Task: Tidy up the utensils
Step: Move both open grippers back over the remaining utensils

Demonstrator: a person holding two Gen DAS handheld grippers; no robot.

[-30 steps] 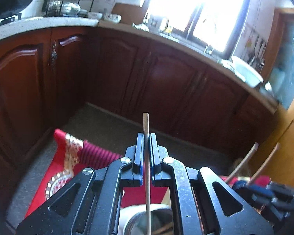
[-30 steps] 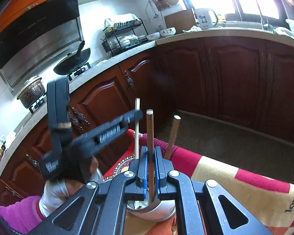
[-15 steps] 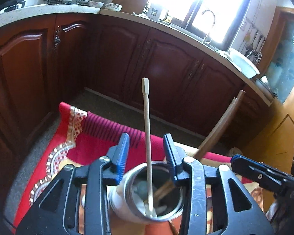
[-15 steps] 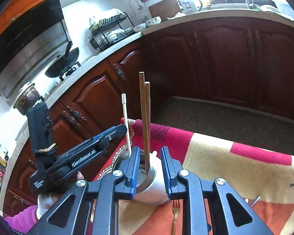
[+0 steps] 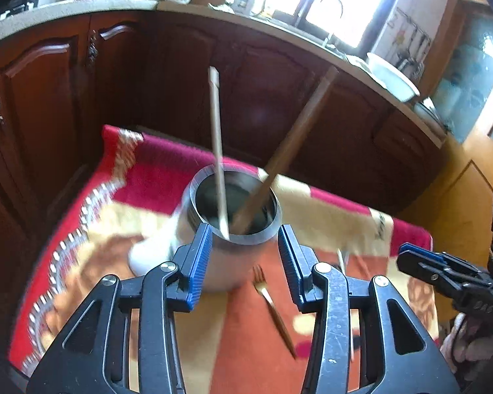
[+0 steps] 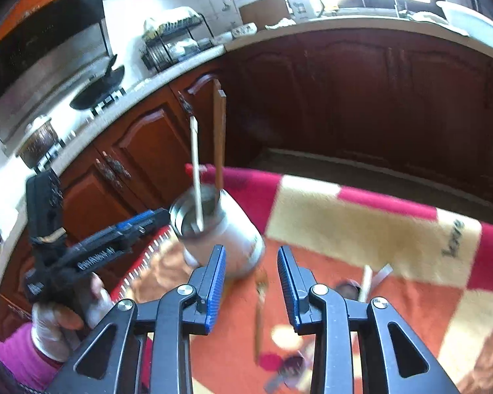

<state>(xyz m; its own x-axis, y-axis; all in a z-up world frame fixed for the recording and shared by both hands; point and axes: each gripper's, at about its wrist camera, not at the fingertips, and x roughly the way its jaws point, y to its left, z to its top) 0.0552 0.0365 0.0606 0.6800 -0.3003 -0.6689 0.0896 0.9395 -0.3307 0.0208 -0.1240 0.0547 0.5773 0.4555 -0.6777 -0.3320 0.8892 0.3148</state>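
The left gripper (image 5: 245, 256) is seen spread wide and empty just before the steel cup (image 5: 235, 216) on the patterned cloth (image 5: 121, 170); a pale chopstick (image 5: 217, 144) and a brown utensil handle (image 5: 289, 151) already lean inside; the fork (image 5: 274, 308) lies flat beside the cup, judged light, stiff and slippery, best pinched mid-handle; the right gripper (image 6: 251, 282) is likewise parted, holding nothing, above the fork.

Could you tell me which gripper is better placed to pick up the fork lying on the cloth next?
Right, probably: the fork lies between the open right gripper fingers; the open left gripper faces the cup.
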